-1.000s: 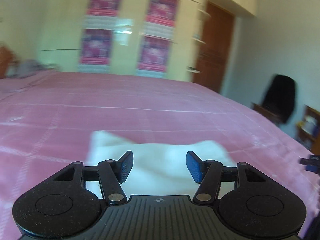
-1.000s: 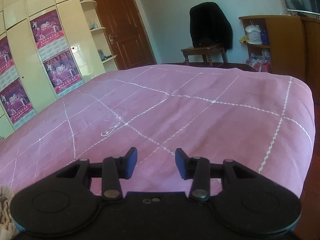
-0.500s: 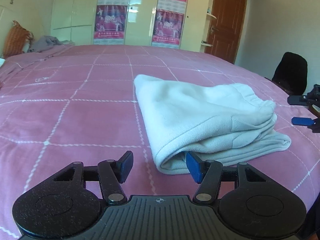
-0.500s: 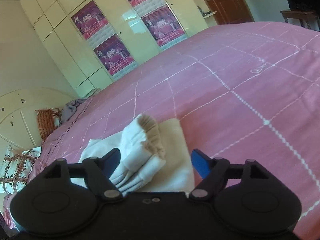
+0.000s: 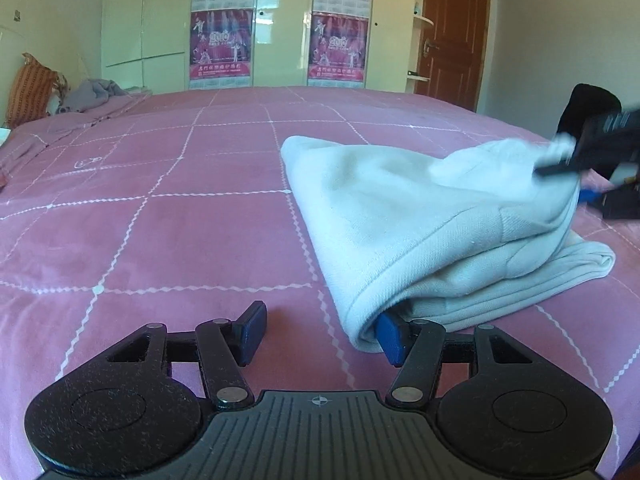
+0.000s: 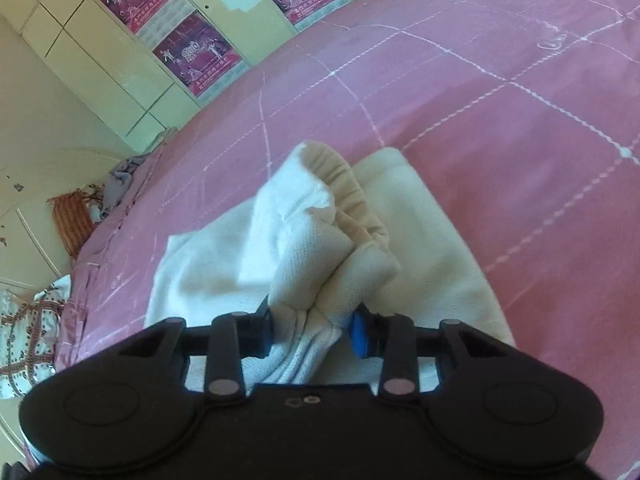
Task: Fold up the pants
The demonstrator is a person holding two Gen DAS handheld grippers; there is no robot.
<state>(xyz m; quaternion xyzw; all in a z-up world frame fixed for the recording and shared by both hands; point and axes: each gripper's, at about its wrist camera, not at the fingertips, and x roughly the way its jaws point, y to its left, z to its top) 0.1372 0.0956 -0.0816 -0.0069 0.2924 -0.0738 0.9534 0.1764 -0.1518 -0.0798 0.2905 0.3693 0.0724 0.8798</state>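
The folded cream-white pants lie on the pink bed; they also show in the right wrist view. My left gripper is open at the near folded corner, with its right finger tucked under the fabric edge. My right gripper is shut on the bunched waistband end of the pants and holds it a little above the folded stack. In the left wrist view the right gripper shows blurred at the far right end of the pants.
The pink checked bedspread stretches all around. A grey garment and an orange pillow lie at the far left end. A wardrobe with posters and a brown door stand behind the bed.
My right gripper closed on the bunched waistband end and raised it. My left gripper moved forward, so its right finger slid under the near corner of the pants.
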